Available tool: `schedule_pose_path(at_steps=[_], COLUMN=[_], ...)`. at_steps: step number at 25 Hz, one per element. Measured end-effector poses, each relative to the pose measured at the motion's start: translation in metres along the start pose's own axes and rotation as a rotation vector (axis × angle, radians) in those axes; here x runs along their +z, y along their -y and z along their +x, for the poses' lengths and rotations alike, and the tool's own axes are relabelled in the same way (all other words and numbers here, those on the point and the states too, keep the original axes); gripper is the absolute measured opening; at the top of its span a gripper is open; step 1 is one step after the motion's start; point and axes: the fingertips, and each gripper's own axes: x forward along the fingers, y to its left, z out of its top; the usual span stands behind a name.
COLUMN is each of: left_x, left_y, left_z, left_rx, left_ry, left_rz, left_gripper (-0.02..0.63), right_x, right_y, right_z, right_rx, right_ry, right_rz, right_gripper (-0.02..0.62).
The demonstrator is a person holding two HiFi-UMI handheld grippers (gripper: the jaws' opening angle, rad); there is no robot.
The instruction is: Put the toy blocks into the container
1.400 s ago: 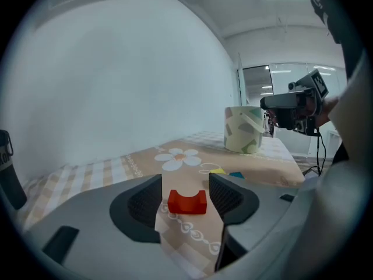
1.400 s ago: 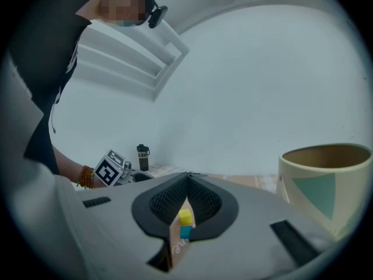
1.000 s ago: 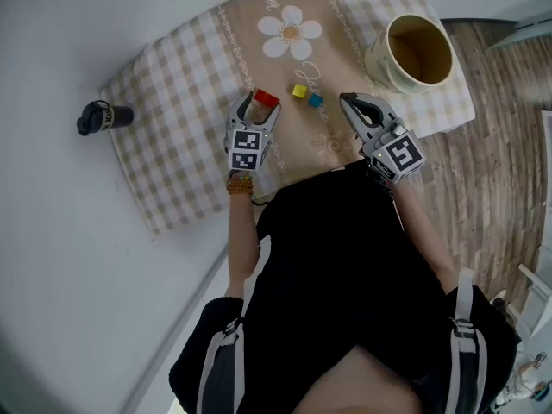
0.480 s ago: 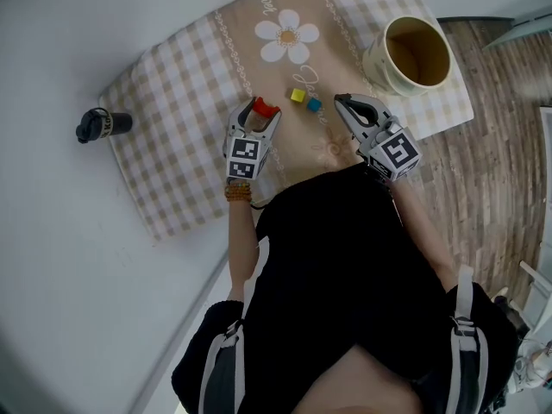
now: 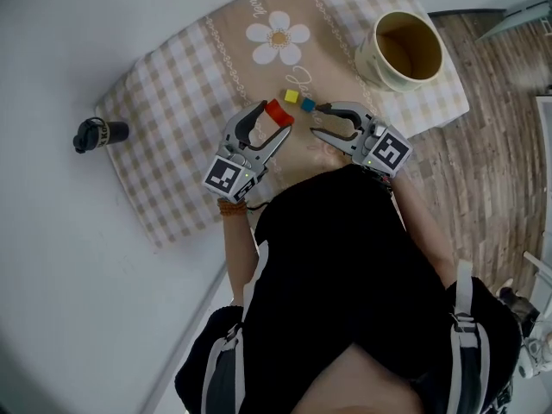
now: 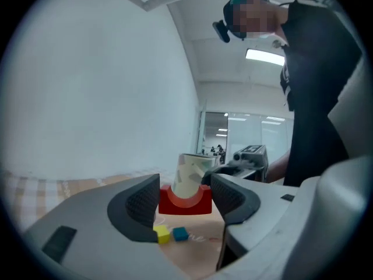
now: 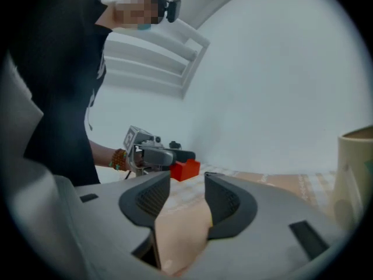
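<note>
Left tool clamped on the red arch block, held aloft well short of the cup. Block judged light, rigid, smooth; flat end faces suit the grip. Right tool: jaws have just been opening, nothing between.

Two blocks together on the cloth, container on its right corner, bottle left of it

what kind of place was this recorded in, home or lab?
Likely an office or lab, not a home: the left gripper view shows glass partitions and ceiling strip lights behind. The checked cloth on a white table over wood-look flooring looks staged.
</note>
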Motion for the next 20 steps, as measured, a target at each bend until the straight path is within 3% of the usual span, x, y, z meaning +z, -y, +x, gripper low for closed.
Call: schedule_pose_path(at_steps=[1, 3, 6, 9, 15, 20], left_x=[0.01, 0.026, 0.038, 0.044, 0.054, 0.055], left_y=[0.009, 0.027, 0.053, 0.07, 0.084, 0.085], left_z=[0.0, -0.002, -0.01, -0.016, -0.024, -0.024], left_rx=[-0.05, -0.167, -0.338, -0.454, -0.576, -0.582], left_ry=[0.039, 0.109, 0.176, 0.214, 0.26, 0.27], left_rz=[-0.007, -0.031, -0.075, -0.119, -0.183, -0.191], left_gripper=[0.288, 0.288, 0.288, 0.288, 0.287, 0.287], right_x=[0.001, 0.007, 0.021, 0.032, 0.034, 0.041], right_y=[-0.007, -0.017, -0.035, -0.05, -0.072, -0.072], right_z=[0.003, 0.006, 0.007, 0.004, 0.001, -0.001], right_rx=[0.043, 0.107, 0.215, 0.316, 0.404, 0.402], right_ry=[0.005, 0.026, 0.078, 0.106, 0.101, 0.135], right_rz=[0.005, 0.006, -0.001, -0.001, -0.001, 0.027], right_gripper=[0.216, 0.266, 0.282, 0.288, 0.279, 0.284])
